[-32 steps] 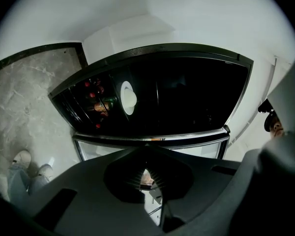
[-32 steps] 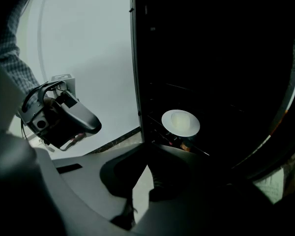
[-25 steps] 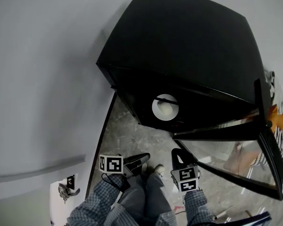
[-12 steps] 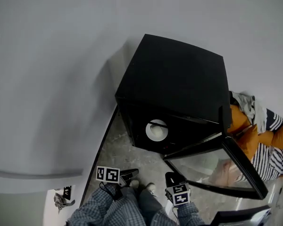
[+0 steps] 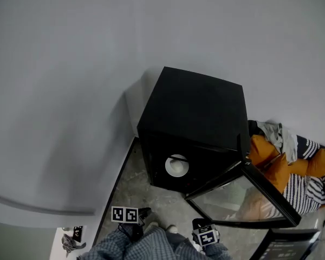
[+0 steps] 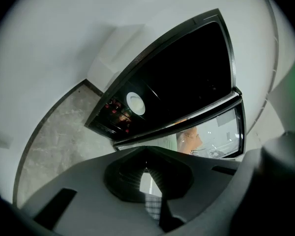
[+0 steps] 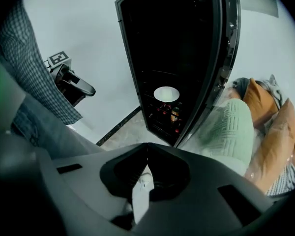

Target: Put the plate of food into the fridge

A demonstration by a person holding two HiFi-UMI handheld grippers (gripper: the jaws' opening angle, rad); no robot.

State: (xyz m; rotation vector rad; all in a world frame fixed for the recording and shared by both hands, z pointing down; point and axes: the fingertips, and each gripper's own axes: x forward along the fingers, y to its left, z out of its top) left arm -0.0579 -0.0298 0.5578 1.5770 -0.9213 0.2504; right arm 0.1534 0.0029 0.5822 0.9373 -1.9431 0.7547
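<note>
The black fridge [image 5: 200, 107] stands against the wall with its glass door [image 5: 244, 199] swung open to the right. A white plate of food [image 5: 177, 166] rests on a shelf inside it; the same plate [image 6: 135, 103] shows in the left gripper view, and the plate [image 7: 166, 93] also shows in the right gripper view. My left gripper [image 5: 143, 214] and right gripper [image 5: 200, 223] hang low near my legs, well back from the fridge. Both are shut with nothing between the jaws. The left gripper [image 7: 90, 89] shows beside my sleeve in the right gripper view.
An orange cushion [image 5: 271, 164] and striped fabric [image 5: 309, 186] lie right of the fridge, behind the door. A green knitted cloth [image 7: 228, 127] shows through the door glass. Bottles [image 7: 171, 113] fill the shelf under the plate. Grey stone floor [image 5: 135, 183] lies before the fridge.
The fridge has shrunk in the head view as I backed off. Both grippers drew down and away from it. The plate stays on its shelf and the door stays open.
</note>
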